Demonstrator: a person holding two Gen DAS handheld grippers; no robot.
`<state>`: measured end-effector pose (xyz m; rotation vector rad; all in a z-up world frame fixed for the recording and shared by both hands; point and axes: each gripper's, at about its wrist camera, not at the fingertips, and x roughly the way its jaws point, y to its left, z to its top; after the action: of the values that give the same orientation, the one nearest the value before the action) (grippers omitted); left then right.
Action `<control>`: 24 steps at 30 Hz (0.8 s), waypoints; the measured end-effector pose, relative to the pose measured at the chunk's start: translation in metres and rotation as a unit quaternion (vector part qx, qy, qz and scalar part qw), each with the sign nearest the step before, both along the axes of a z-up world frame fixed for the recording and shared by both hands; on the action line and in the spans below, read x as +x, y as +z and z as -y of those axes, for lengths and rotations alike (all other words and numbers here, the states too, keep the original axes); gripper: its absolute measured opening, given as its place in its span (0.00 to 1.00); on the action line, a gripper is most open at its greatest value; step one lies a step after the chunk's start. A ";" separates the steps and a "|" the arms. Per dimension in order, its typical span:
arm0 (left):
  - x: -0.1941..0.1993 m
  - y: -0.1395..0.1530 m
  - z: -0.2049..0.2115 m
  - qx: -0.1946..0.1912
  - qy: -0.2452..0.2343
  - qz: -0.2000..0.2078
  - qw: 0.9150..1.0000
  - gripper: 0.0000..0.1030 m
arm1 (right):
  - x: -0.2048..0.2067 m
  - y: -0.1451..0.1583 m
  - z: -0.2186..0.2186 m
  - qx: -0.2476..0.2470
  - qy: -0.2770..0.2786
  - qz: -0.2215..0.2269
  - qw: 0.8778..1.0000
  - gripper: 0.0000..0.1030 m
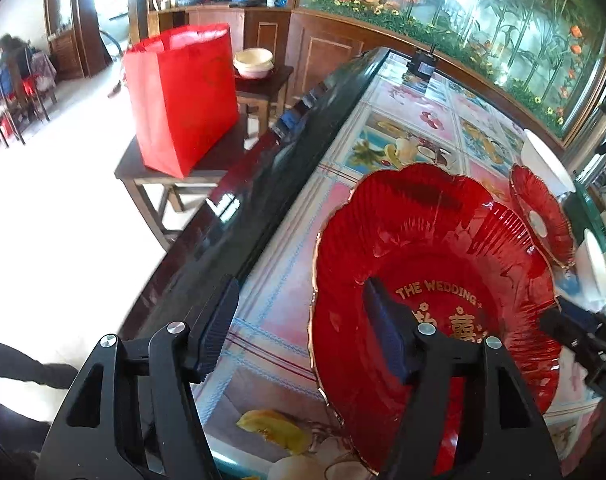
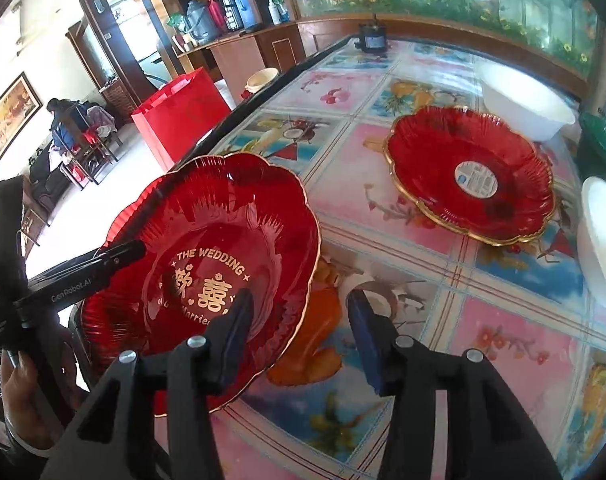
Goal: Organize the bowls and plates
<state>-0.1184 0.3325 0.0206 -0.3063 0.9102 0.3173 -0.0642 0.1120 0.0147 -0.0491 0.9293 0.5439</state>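
Note:
A large red glass plate (image 1: 443,248) (image 2: 207,232) with a gold rim and "THE WEDDING" lettering lies on the table's near part. My left gripper (image 1: 303,324) is open and straddles the plate's left rim, one finger over the plate and one outside; its pads do not press. My right gripper (image 2: 303,336) is open astride the right rim in the same way. Each gripper shows in the other view, the right gripper (image 1: 575,332) and the left gripper (image 2: 127,252). A second red plate (image 2: 471,176) (image 1: 543,216) with a white label lies farther right.
Two white bowls (image 2: 527,108) (image 2: 601,240) sit beyond and right of the second plate. The table (image 2: 343,92) has a flowered cloth and a dark edge (image 1: 263,184). Left of it, a red bag (image 1: 183,96) stands on a stool, with cream bowls (image 1: 254,62) behind. A person (image 1: 11,64) sits far off.

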 end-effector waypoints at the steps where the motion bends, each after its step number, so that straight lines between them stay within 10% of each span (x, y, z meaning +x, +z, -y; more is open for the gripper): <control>1: -0.002 0.002 0.000 0.005 0.001 0.002 1.000 0.63 | 0.000 0.001 0.000 0.000 -0.001 0.003 1.000 0.48; 24: 0.027 0.067 0.111 0.008 -0.104 0.085 0.991 0.74 | -0.003 0.027 0.072 0.029 -0.070 0.024 0.997 0.73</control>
<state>-0.0912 0.2219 0.0874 -0.2172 0.7634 0.1054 -0.0673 0.0396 0.0417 0.0550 0.8633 0.4376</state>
